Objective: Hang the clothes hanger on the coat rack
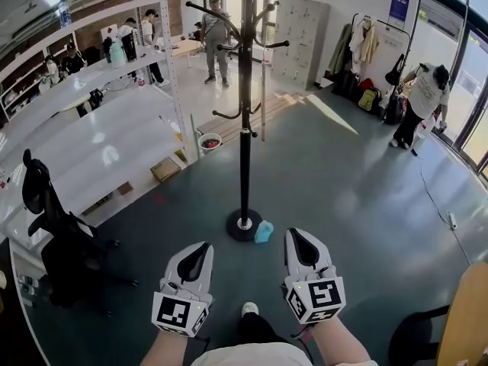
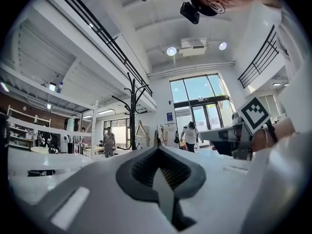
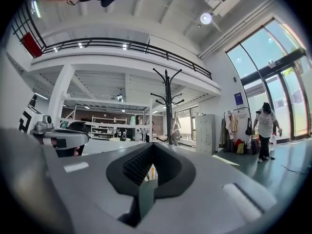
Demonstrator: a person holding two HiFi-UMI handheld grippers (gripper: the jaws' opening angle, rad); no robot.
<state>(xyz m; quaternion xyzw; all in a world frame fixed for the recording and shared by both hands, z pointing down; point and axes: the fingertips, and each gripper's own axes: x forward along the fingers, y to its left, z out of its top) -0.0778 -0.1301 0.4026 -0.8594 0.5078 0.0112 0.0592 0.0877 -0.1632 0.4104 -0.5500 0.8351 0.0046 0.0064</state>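
From the head view, the black coat rack (image 1: 245,128) stood straight ahead on the grey floor (image 1: 343,181). A thin pale hanger (image 1: 263,90), seen edge-on, seemed to hang from a hook just right of the coat rack's pole. A small light-blue thing (image 1: 264,231) lay against the coat rack's base, but I couldn't tell what it was. The left gripper (image 1: 203,248) and the right gripper (image 1: 294,236) were held low, short of the base.

In the left gripper view, the jaws met with nothing between them. The coat rack stood well beyond them, a pale triangle hanging just beside its pole.

In the right gripper view, the jaws were together too, and empty. The same triangle showed close to the coat rack's pole.

I judged the hanger light, stiff and thin, likely to swing. The place to take it would be the neck under the hook, leaving the hook free.
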